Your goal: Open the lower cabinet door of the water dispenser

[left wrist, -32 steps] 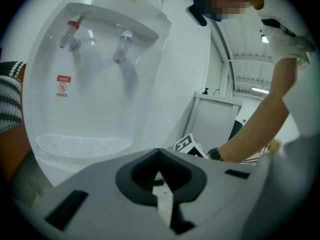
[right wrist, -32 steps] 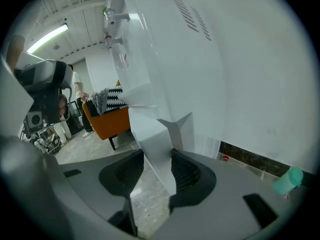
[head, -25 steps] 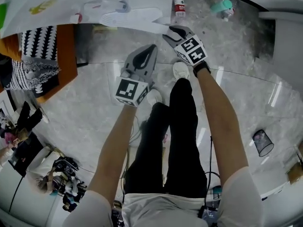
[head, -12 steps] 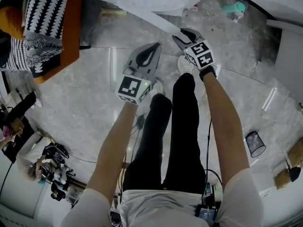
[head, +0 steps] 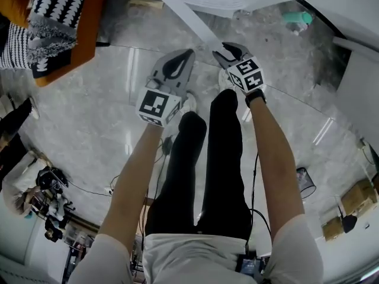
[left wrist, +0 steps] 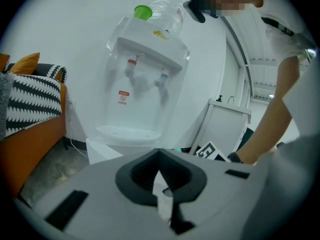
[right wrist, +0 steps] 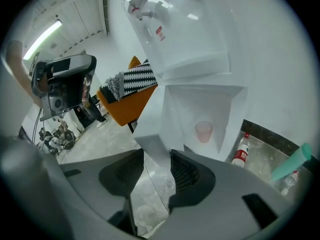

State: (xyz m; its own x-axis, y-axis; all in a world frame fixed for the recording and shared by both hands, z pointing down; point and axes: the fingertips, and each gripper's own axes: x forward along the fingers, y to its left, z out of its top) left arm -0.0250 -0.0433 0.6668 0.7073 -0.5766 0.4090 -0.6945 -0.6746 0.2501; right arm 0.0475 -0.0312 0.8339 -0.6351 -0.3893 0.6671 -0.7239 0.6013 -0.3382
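Observation:
The white water dispenser (left wrist: 145, 84) stands against the wall with a green-capped bottle (left wrist: 143, 12) on top. Its lower cabinet door (right wrist: 150, 129) is swung out, and a pink cup (right wrist: 203, 131) shows inside the cabinet. My right gripper (right wrist: 157, 159) is shut on the door's free edge, which runs as a white strip (head: 192, 19) down to my right gripper (head: 225, 51) in the head view. My left gripper (head: 188, 55) hangs beside it over the floor, and in its own view my left gripper (left wrist: 159, 154) is shut on nothing.
A red-labelled water bottle (right wrist: 241, 150) and a teal bottle (right wrist: 292, 164) lie on the floor right of the dispenser. An orange sofa (head: 65, 34) with a black-and-white cushion stands at the left. A white unit (head: 361, 81) and a small bin (head: 305, 182) are at the right.
Both hands have drawn back from the dispenser, the right one still gripping the door's edge, so the door has swung wider. The dispenser's top has slid out of the head view.

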